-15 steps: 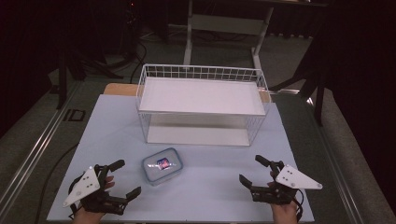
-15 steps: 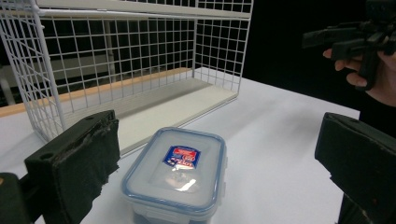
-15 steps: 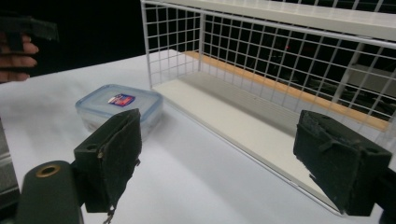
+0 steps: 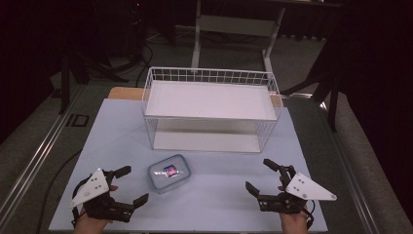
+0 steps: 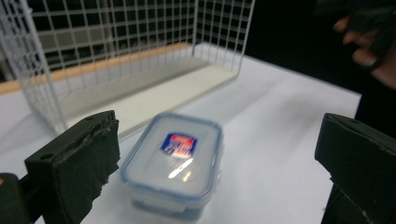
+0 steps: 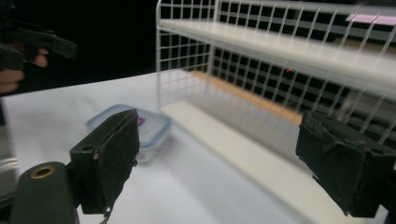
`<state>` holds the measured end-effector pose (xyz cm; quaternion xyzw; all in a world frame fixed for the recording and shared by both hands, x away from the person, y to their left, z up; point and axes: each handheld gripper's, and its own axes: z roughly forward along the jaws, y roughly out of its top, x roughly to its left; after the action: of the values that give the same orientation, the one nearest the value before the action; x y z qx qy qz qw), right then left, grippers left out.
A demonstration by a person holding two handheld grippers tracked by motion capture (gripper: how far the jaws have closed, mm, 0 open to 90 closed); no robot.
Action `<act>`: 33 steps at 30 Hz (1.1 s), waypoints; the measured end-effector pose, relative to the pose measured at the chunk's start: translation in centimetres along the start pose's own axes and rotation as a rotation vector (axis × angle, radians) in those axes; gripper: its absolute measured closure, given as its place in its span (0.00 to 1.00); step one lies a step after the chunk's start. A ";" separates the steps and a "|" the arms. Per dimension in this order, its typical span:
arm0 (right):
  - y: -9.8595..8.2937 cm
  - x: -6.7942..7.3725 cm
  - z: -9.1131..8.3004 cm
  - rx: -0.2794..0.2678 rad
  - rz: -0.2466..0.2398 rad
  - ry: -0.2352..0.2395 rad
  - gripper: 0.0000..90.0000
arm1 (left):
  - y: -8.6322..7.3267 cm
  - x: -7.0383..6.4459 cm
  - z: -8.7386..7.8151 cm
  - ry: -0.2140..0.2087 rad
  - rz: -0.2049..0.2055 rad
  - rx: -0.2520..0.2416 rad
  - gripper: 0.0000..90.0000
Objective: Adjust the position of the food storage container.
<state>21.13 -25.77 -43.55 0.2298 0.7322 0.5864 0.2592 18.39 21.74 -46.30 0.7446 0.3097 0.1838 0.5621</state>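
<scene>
Both grippers, left gripper (image 4: 130,186) and right gripper (image 4: 260,176), have jaws wide apart; plastic box (image 4: 169,173) lies between them, nearer the left.

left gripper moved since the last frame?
Yes, slightly. In the high view the left gripper has edged toward the lidded container, which sits in the same spot in front of the wire rack.

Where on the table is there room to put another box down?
The widest bare patch lies between the lidded box and the right gripper, in front of the wire rack. The strips at either side of the rack are bare too. Between the left gripper and the box it is tight.
</scene>
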 end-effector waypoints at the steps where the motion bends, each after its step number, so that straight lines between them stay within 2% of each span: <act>1: 0.2 0.1 -0.1 -0.003 -0.016 -0.016 0.15 | 0.1 0.1 0.0 -0.008 -0.004 0.015 0.01; 3: 0.4 0.2 -0.2 -0.011 -0.025 -0.020 0.15 | 0.1 0.3 0.0 -0.011 -0.012 0.023 0.01; 5: 0.7 0.3 -0.5 -0.036 -0.024 -0.031 0.15 | 0.1 0.7 -0.1 -0.015 -0.044 0.023 0.01; 6: 0.9 0.4 -0.6 -0.043 -0.016 -0.024 0.15 | 0.1 1.1 -0.3 -0.037 -0.061 0.015 0.01; 10: 0.8 0.2 -0.5 -0.048 0.012 -0.007 0.15 | -0.4 2.1 -0.7 -0.016 -0.092 0.010 0.01; 13: 0.8 0.1 -0.3 -0.044 0.030 -0.005 0.15 | -0.8 2.3 -0.9 0.003 -0.087 0.014 0.01; 15: 0.7 -0.1 -0.1 -0.041 0.045 -0.007 0.15 | -1.4 2.6 -0.7 0.018 -0.081 0.061 0.02; 16: 0.7 -0.1 -0.1 -0.039 0.042 -0.009 0.15 | -1.7 2.7 -0.6 0.018 -0.076 0.078 0.07; 17: 0.7 -0.1 -0.1 -0.039 0.042 -0.009 0.15 | -1.9 2.8 -0.5 0.020 -0.067 0.098 0.07; 19: 0.6 -0.1 0.0 -0.032 0.041 0.001 0.15 | -2.5 3.0 -0.3 0.001 -0.059 0.144 0.23; 20: 0.5 -0.1 0.1 -0.035 0.044 0.007 0.15 | -3.0 3.1 0.0 0.009 -0.047 0.175 0.27; 21: 0.4 -0.1 0.1 -0.036 0.054 0.017 0.15 | -3.0 3.1 0.0 0.009 -0.047 0.175 0.36; 22: 0.4 -0.2 0.2 -0.029 0.058 0.022 0.15 | -3.2 3.1 0.2 0.015 -0.039 0.202 0.41; 23: 0.4 -0.2 0.2 -0.029 0.058 0.022 0.15 | -3.4 3.1 0.5 0.021 -0.019 0.241 0.41; 24: 0.4 -0.2 0.2 -0.035 0.060 0.029 0.15 | -3.7 3.1 0.9 0.046 0.003 0.303 0.58; 25: 0.4 -0.2 0.2 -0.037 0.063 0.031 0.15 | -3.7 3.1 0.9 0.046 0.003 0.303 0.61; 26: 0.4 -0.2 0.2 -0.038 0.061 0.028 0.15 | -4.1 3.2 1.2 0.060 0.000 0.343 0.67; 28: 0.4 -0.2 0.2 -0.038 0.060 0.028 0.15 | -4.2 3.3 1.5 0.058 0.000 0.357 0.79; 29: 0.4 -0.2 0.2 -0.038 0.062 0.030 0.15 | -4.5 3.3 1.8 0.054 0.004 0.373 0.79; 30: 0.4 -0.2 0.3 -0.040 0.063 0.030 0.15 | -4.7 3.4 2.3 0.045 0.005 0.389 0.89; 32: 0.3 -0.2 0.3 -0.036 0.064 0.032 0.15 | -4.9 3.4 3.0 0.051 0.009 0.414 0.97; 33: 0.3 -0.2 0.4 -0.035 0.063 0.031 0.15 | -4.9 3.6 3.3 0.040 0.008 0.428 1.00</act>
<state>21.49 -25.54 -43.30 0.2388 0.7182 0.6105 0.2333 21.85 22.57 -52.27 0.8445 0.3497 0.1308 0.3839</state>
